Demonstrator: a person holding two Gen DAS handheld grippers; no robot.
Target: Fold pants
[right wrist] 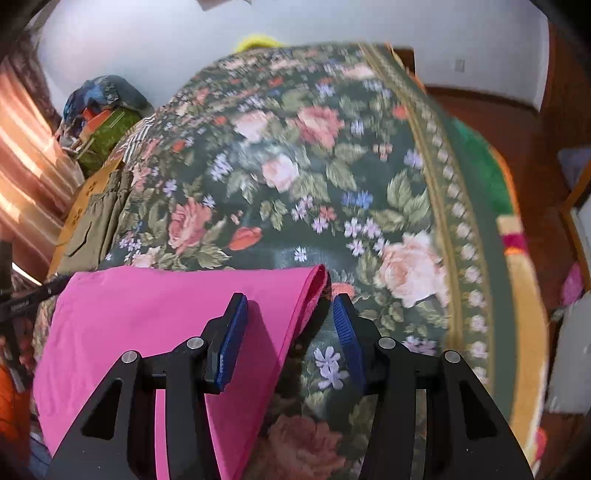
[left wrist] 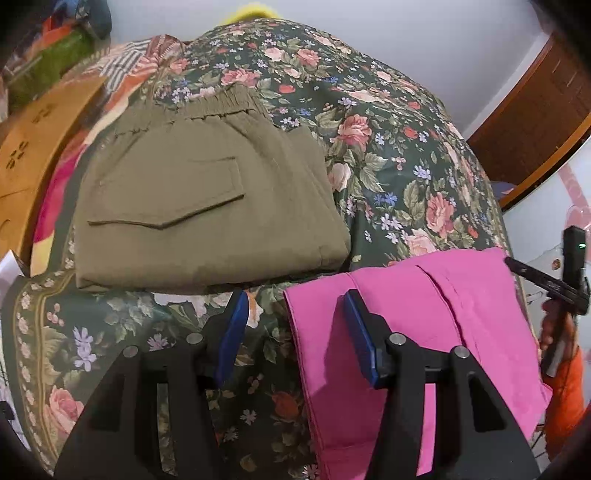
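Pink pants point(left wrist: 417, 332) lie flat on the floral bedspread point(left wrist: 388, 147), near its front edge. My left gripper point(left wrist: 295, 306) is open above the pants' left edge, one finger over the pink cloth, the other over the bedspread. My right gripper point(right wrist: 290, 310) is open above the right edge of the pink pants point(right wrist: 155, 325), straddling that edge and holding nothing. Folded olive-green pants point(left wrist: 207, 206) lie further back on the bed, also at the left of the right wrist view point(right wrist: 92, 225).
A wooden headboard point(left wrist: 33, 155) runs along the left of the bed. A pile of clothes and bags point(right wrist: 103, 114) sits at the far left corner. A white wall point(left wrist: 406, 33) and wooden door point(left wrist: 535, 110) stand behind. The right gripper's handle point(left wrist: 557, 280) shows at the right.
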